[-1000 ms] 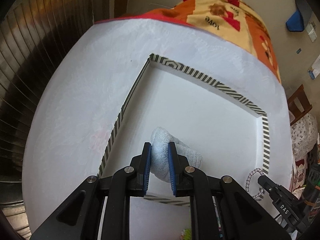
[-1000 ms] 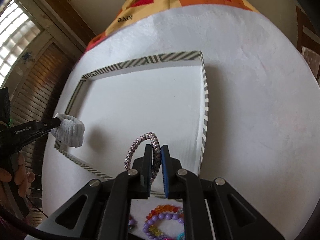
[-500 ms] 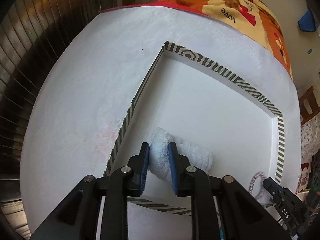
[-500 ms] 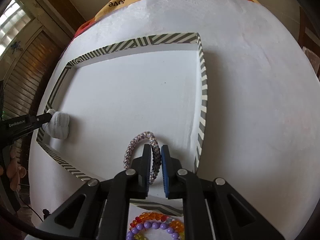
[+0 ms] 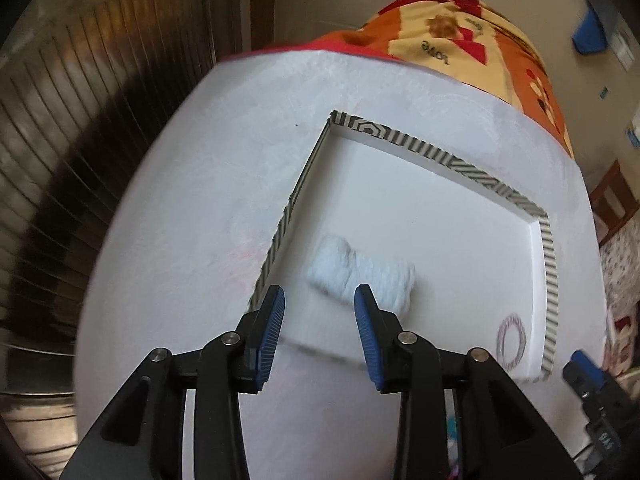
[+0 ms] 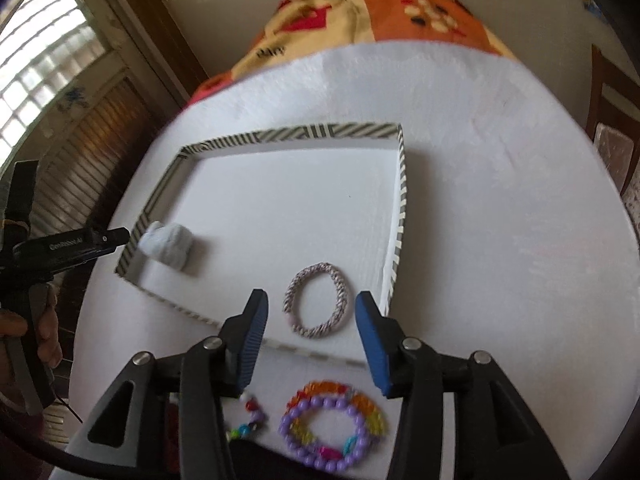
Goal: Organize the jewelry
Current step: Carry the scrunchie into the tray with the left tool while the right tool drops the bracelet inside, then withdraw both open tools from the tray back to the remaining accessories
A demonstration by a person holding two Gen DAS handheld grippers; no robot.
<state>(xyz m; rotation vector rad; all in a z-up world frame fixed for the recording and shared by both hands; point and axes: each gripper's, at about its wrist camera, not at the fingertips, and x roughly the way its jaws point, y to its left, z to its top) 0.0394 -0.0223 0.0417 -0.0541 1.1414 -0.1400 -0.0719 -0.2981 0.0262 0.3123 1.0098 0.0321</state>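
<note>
Releasing both pieces at once, the two grippers have let go since a second ago, when each was pinching its item. The left gripper (image 5: 320,312) has its jaws spread and opening, nothing between them; the white fluffy scrunchie (image 5: 362,274) now lies inside the striped-edged tray (image 6: 288,134), near its left wall. The right gripper (image 6: 310,312) likewise has its jaws apart and opening, and the braided pink-grey bracelet (image 6: 319,299) lies flat on the tray floor near the tray's right front corner, beyond the fingertips and untouched. That suggests two items are now sorted. Counted: one tray, one scrunchie and one braided bracelet in it. On the white surface (image 6: 500,208), in front of the tray, wait one purple bead bracelet (image 6: 326,434), one rainbow bead bracelet (image 6: 340,394), and a partly hidden multicoloured bead string (image 6: 250,420).
</note>
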